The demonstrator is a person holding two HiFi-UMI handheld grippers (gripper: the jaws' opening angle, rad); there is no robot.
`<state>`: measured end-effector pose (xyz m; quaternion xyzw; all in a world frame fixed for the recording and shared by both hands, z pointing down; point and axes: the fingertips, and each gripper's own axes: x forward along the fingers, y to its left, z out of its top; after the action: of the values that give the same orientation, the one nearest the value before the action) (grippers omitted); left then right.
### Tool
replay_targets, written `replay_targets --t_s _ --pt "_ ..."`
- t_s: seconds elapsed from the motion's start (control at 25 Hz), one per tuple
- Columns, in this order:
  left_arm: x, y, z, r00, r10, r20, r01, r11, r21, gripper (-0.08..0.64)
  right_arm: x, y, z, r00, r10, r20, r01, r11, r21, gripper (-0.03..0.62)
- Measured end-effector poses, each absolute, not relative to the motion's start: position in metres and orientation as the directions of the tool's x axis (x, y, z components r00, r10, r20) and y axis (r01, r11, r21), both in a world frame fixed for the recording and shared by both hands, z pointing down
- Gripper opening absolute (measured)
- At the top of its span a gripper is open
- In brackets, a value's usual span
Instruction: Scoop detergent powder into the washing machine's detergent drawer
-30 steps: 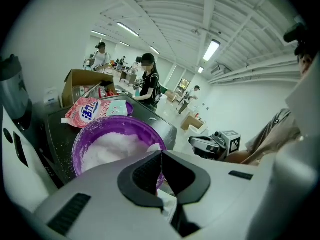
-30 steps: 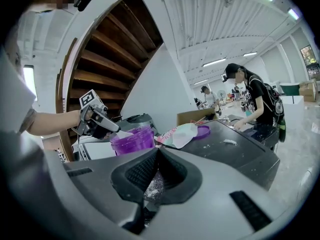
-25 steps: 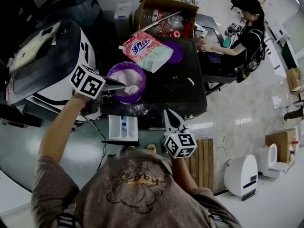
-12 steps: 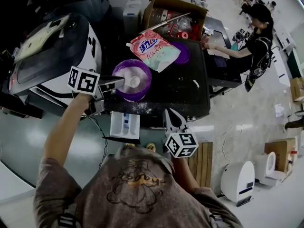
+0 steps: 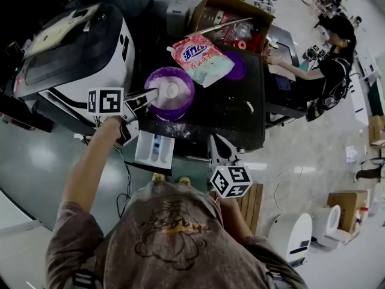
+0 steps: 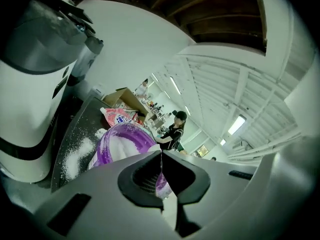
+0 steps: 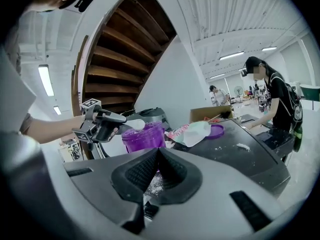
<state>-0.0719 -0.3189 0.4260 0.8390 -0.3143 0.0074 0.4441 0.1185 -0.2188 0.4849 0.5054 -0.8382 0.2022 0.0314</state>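
My left fingers (image 6: 142,174) are clamped on the thin handle of the white scoop (image 5: 171,90), its bowl over the purple tub (image 5: 187,106) of powder (image 6: 117,146). My right fingers (image 7: 176,173) are closed on nothing. The scoop looks light and rigid, but I judge a loose load will spill if tipped. The open drawer (image 5: 155,149) sits near the tub, toward me.

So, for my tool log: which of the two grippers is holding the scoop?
The left gripper: it is shut on the handle of the white scoop, held over the purple tub. The right gripper is shut on nothing.
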Motion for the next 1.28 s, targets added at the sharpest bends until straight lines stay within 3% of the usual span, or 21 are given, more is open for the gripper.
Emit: replay_targets --t_s 0.32,0.52,1.04,1.28 --pt "-0.079 -0.311 0.43 0.739 -0.637 0.221 -0.508 -0.31 0.804 0.023 0.129 -0.217 0.488 -0.542 -0.795 0.271 -0.834 0.47 -0.289 -0.003" --pt "-0.075 -0.293 0.427 0.712 -0.679 0.179 -0.418 -0.204 0.885 0.023 0.132 -0.217 0.491 -0.556 -0.788 0.263 -0.825 0.486 -0.288 -0.003" --pt "-0.093 -0.239 0.404 0.706 -0.694 0.142 -0.419 -0.247 0.874 0.023 0.094 -0.191 0.488 -0.58 -0.774 0.255 -0.808 0.505 -0.305 -0.003" --pt "-0.1 -0.211 0.409 0.703 -0.693 0.163 -0.397 -0.191 0.898 0.023 0.079 -0.171 0.487 -0.575 -0.778 0.253 -0.81 0.498 -0.309 -0.003"
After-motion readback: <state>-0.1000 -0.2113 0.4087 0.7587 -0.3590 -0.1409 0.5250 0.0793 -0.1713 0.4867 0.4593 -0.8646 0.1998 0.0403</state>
